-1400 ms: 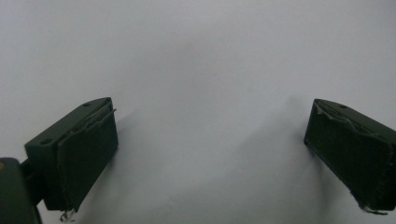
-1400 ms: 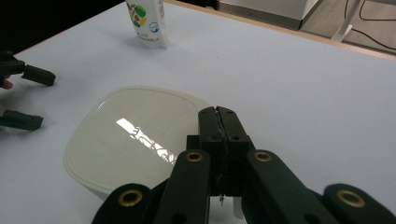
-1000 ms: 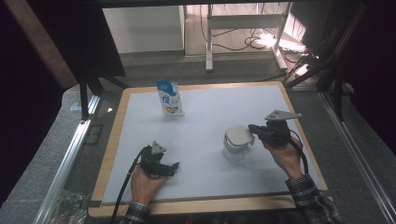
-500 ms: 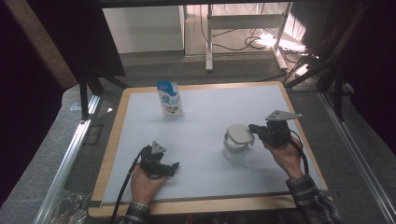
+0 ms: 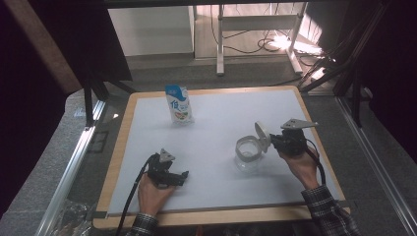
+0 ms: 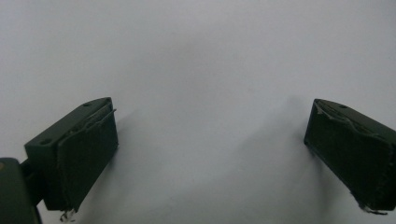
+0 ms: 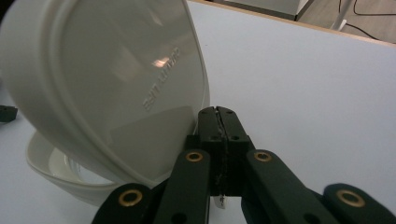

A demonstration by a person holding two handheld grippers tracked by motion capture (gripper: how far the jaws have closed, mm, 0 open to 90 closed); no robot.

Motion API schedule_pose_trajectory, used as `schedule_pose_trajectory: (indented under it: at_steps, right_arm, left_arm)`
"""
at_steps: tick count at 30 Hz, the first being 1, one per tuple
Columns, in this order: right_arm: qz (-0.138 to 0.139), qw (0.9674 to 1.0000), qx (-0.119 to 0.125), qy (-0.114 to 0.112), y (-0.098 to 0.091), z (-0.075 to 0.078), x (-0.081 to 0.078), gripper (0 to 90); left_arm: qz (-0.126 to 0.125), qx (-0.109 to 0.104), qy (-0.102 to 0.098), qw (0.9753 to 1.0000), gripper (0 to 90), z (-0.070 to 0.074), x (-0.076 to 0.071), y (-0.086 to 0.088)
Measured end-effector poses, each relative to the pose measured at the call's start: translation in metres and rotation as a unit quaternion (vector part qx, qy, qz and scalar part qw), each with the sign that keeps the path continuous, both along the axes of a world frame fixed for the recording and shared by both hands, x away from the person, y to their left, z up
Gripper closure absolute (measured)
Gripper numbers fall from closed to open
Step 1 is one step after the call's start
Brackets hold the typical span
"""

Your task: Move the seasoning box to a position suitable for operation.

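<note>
Lid-opening looks like the step in hand. From the high view, the right gripper [image 5: 271, 141] holds the hinged lid [image 5: 262, 135] tilted up off the jar [image 5: 247, 153], right of the worktop [image 5: 221, 118] centre; a carton [image 5: 179, 104] stands far back. The left gripper [image 5: 183, 176] rests low near the front edge. In the left gripper view its jaws stand wide apart over bare worktop. In the right gripper view the jaws are pressed together, apparently pinching the lid's [image 7: 116, 84] edge. Next move, I judge: swing the lid fully back while the left steadies the jar.

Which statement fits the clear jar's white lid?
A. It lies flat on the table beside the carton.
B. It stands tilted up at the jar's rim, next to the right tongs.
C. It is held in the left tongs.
B: the lid rises tilted beside the jar, against the shut right tongs.
</note>
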State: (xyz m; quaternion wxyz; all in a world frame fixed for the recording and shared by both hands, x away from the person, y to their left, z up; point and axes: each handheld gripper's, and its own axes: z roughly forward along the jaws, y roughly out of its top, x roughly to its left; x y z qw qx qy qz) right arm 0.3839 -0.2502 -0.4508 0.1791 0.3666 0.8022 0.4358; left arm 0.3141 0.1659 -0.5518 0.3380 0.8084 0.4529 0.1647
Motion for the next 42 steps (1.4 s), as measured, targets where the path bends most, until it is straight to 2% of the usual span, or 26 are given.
schedule_pose_trajectory:
  at_steps: [4,10,13,14,23,29,33,37,42]
  right_arm:
    - [-0.012,0.9998,-0.012,-0.005,-0.002,-0.003,0.001,89.9]
    - [-0.02,0.9996,-0.016,-0.012,-0.005,-0.002,-0.001,89.1]
    - [-0.024,0.9996,-0.012,-0.009,-0.008,-0.004,-0.002,84.9]
    - [-0.032,0.9992,-0.02,-0.011,-0.011,-0.008,-0.005,82.5]
    - [-0.044,0.999,-0.012,0.0,-0.021,-0.02,-0.016,75.2]
    - [-0.045,0.9987,-0.023,-0.002,-0.024,-0.028,-0.024,70.0]
    - [-0.046,0.9988,-0.019,0.001,-0.024,-0.032,-0.028,67.3]
    - [-0.048,0.9988,-0.012,0.002,-0.024,-0.036,-0.031,62.2]
    - [-0.049,0.9985,-0.022,0.007,-0.024,-0.045,-0.033,57.0]
  left_arm:
    - [0.001,-0.001,0.001,1.0,2.3,0.0,0.0,0.0]
    - [0.001,-0.001,0.002,1.0,2.3,0.0,0.0,0.0]
    - [0.002,-0.001,0.003,1.0,2.3,0.0,0.0,0.0]
    - [0.004,-0.002,0.002,1.0,2.3,0.0,0.0,-0.001]
    - [0.003,-0.003,-0.001,1.0,2.8,0.0,0.0,-0.001]
    - [-0.006,-0.006,-0.001,1.0,5.4,0.001,-0.001,0.001]
    - [-0.013,-0.019,0.01,0.9997,7.0,0.005,0.001,0.008]
    - [-0.02,-0.018,0.004,0.9996,7.0,0.013,0.004,0.014]
    - [-0.02,-0.013,-0.006,0.9997,6.8,0.025,0.011,0.019]
